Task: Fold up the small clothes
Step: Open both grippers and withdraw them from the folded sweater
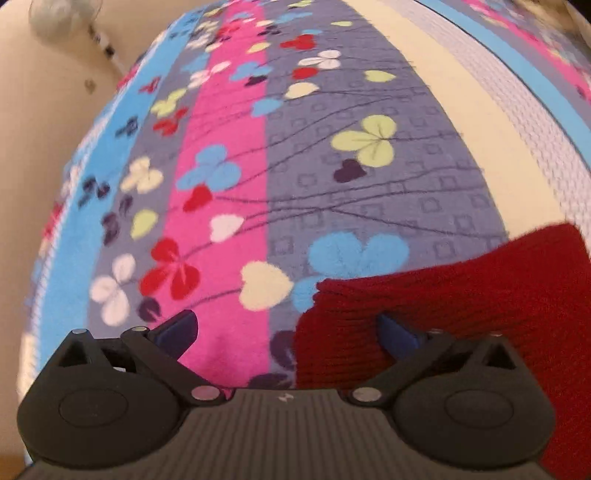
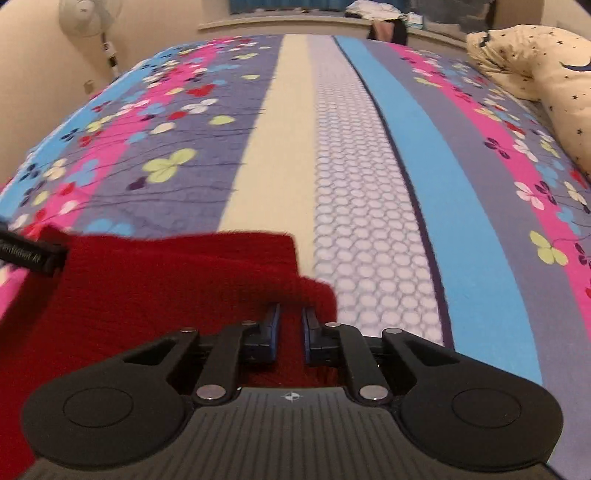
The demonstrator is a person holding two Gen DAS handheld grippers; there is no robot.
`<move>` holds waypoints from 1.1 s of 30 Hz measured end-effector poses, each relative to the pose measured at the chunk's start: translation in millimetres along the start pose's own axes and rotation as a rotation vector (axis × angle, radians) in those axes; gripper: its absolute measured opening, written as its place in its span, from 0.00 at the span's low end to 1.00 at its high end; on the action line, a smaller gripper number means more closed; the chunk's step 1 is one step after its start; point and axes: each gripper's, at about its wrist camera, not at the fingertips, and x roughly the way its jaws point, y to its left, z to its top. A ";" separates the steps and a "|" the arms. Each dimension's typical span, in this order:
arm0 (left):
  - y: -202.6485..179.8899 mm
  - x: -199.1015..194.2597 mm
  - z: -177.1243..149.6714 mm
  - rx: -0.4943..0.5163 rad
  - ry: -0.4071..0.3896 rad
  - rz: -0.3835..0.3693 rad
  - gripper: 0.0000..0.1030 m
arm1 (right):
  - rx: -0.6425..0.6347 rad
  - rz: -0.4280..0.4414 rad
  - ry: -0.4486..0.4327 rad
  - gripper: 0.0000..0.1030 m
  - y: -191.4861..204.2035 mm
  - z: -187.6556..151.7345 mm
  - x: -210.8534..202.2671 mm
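- Red knit garment [image 2: 166, 288] lies on the floral striped bedspread [image 2: 369, 184], its right corner pinched in the right claw [image 2: 290, 317].
- Left claw [image 1: 286, 328] hangs spread wide over the garment's left edge.
- Star-print pillow [image 2: 535, 74] sits far right of the garment; a fan [image 2: 90, 16] stands beyond, left.

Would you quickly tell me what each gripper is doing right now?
Left gripper: open, holding nothing.
Right gripper: closed on the red knit garment.
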 end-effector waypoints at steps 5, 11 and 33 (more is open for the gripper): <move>24.2 -40.6 -27.6 0.036 -0.088 0.011 1.00 | 0.097 0.044 -0.025 0.17 -16.9 -2.3 -39.8; 30.9 -87.4 -118.5 0.091 -0.126 0.016 1.00 | 0.082 0.060 -0.023 0.42 -21.8 -86.5 -124.4; 17.7 -312.4 -364.7 -0.073 -0.179 -0.135 1.00 | 0.084 -0.013 -0.140 0.99 43.0 -252.5 -354.3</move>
